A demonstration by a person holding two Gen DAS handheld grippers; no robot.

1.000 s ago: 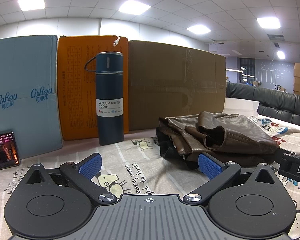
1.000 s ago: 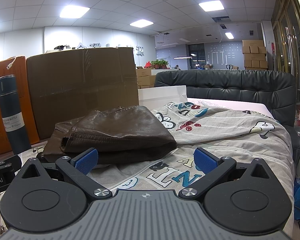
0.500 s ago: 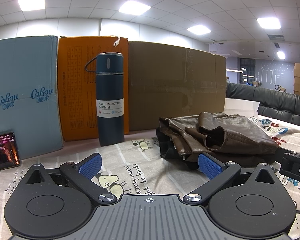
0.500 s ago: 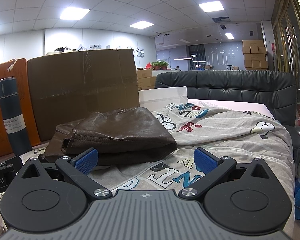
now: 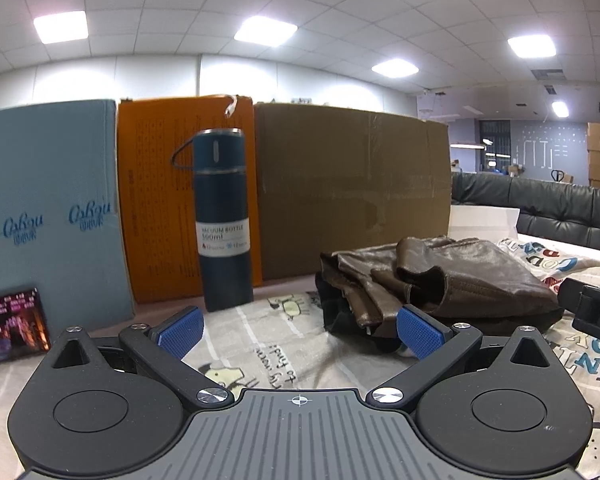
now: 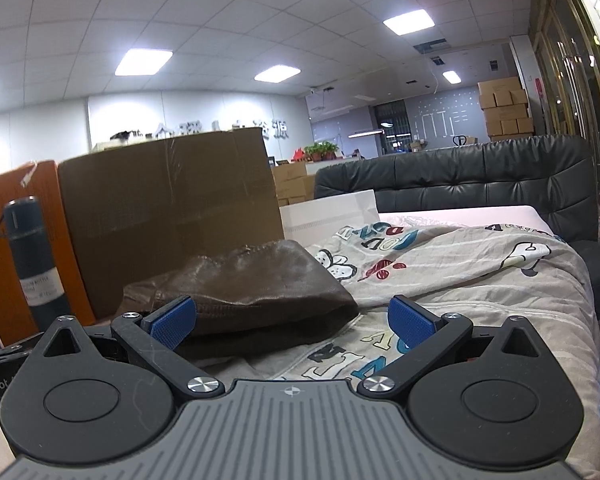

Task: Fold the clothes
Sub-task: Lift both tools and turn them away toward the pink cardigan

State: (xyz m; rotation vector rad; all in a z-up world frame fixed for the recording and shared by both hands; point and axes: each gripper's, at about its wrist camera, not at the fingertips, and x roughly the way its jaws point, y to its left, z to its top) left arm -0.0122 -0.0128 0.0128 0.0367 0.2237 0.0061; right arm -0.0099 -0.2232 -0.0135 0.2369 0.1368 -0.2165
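Note:
A brown leather garment lies folded in a low pile on the cartoon-print sheet. It also shows in the right wrist view. My left gripper is open and empty, low over the sheet, just short of the garment's left edge. My right gripper is open and empty, close in front of the garment's near side, with its left pad before the fold. The other gripper's body shows at the right edge of the left wrist view.
A dark blue vacuum bottle stands upright left of the garment. Blue, orange and brown cardboard boxes stand behind. A lit phone leans at the left. A black sofa back lies beyond the sheet.
The right wrist view has tilted and drawn nearer to the garment, which now sits closer between the fingers. The left gripper has barely moved. Both stay open.

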